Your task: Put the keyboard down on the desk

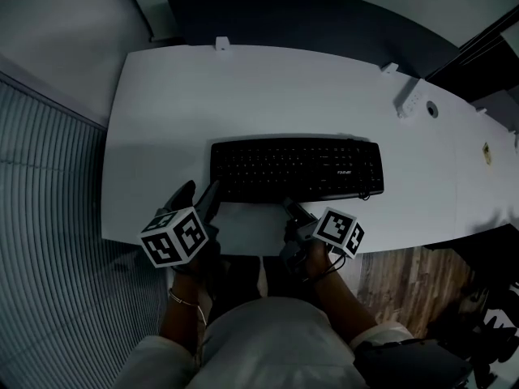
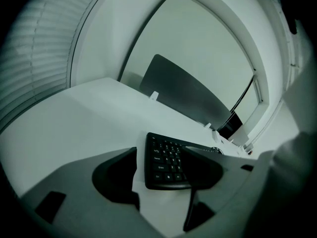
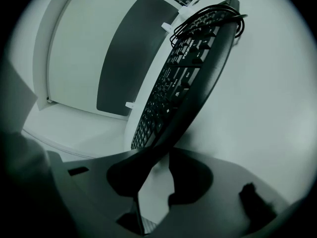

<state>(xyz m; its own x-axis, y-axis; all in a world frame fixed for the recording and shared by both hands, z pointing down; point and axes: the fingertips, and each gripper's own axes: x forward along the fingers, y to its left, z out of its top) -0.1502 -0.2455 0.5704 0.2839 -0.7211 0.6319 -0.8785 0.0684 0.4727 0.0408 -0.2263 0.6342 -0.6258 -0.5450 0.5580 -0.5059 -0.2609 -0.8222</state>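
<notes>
A black keyboard [image 1: 296,168] lies flat on the white desk [image 1: 243,96], close to the near edge. My left gripper [image 1: 201,193] stands at the keyboard's front left corner. In the left gripper view that corner [image 2: 166,162] sits between the wide jaws of the left gripper [image 2: 158,157], and a strip of white desk shows beside one jaw, so it is open. My right gripper [image 1: 290,209] is at the keyboard's front edge. In the right gripper view that edge [image 3: 183,83] fills the gap at the tips of the right gripper [image 3: 158,157], which is shut on it.
The keyboard's coiled cable [image 3: 208,19] lies at its right end. A dark panel [image 1: 308,14] stands behind the desk, with white clips [image 1: 221,44] on the back edge and a white box [image 1: 412,100] at the right. A slatted wall [image 1: 40,177] lies left, wooden floor [image 1: 397,274] lower right.
</notes>
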